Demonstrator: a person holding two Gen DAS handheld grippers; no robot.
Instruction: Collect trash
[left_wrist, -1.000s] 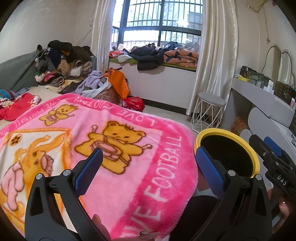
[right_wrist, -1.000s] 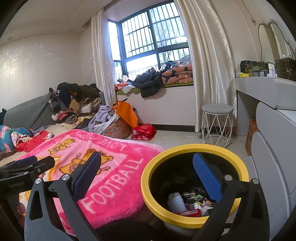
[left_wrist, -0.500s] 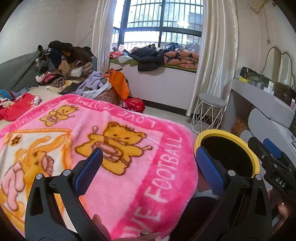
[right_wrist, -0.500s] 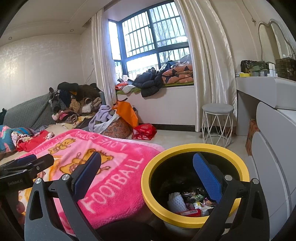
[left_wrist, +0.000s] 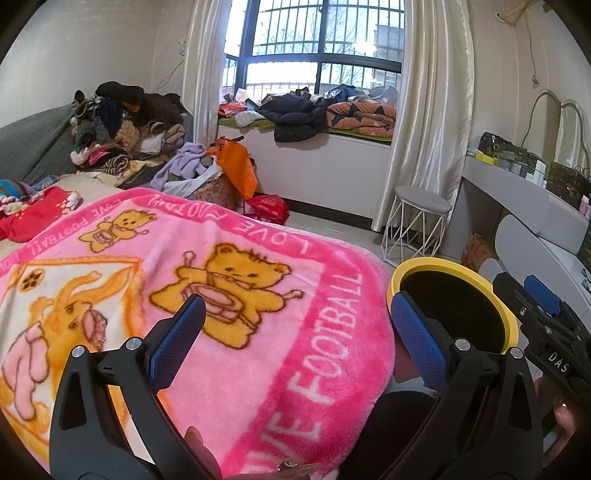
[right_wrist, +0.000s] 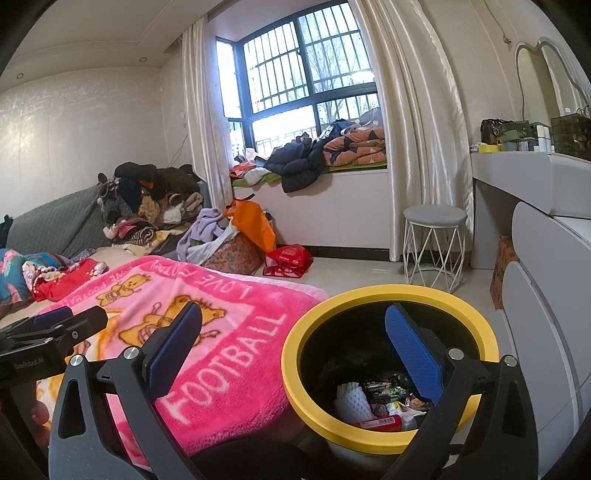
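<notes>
A round bin with a yellow rim (right_wrist: 388, 291) (left_wrist: 450, 264) stands on the floor beside the bed. Inside it lie wrappers and white netting, the trash (right_wrist: 380, 402). My right gripper (right_wrist: 295, 350) hangs open over the bin's left edge, nothing between its blue pads. My left gripper (left_wrist: 295, 339) is open above the pink teddy-bear blanket (left_wrist: 207, 280) (right_wrist: 207, 321), empty as well. Each gripper shows at the edge of the other's view. No loose trash shows on the blanket.
A white wire stool (right_wrist: 434, 243) stands by the curtain. A grey dressing table (right_wrist: 532, 177) with bottles runs along the right. Clothes are piled on the sofa (left_wrist: 122, 125) and window seat (left_wrist: 325, 110). Red and orange bags (right_wrist: 288, 258) sit on the floor past the bed.
</notes>
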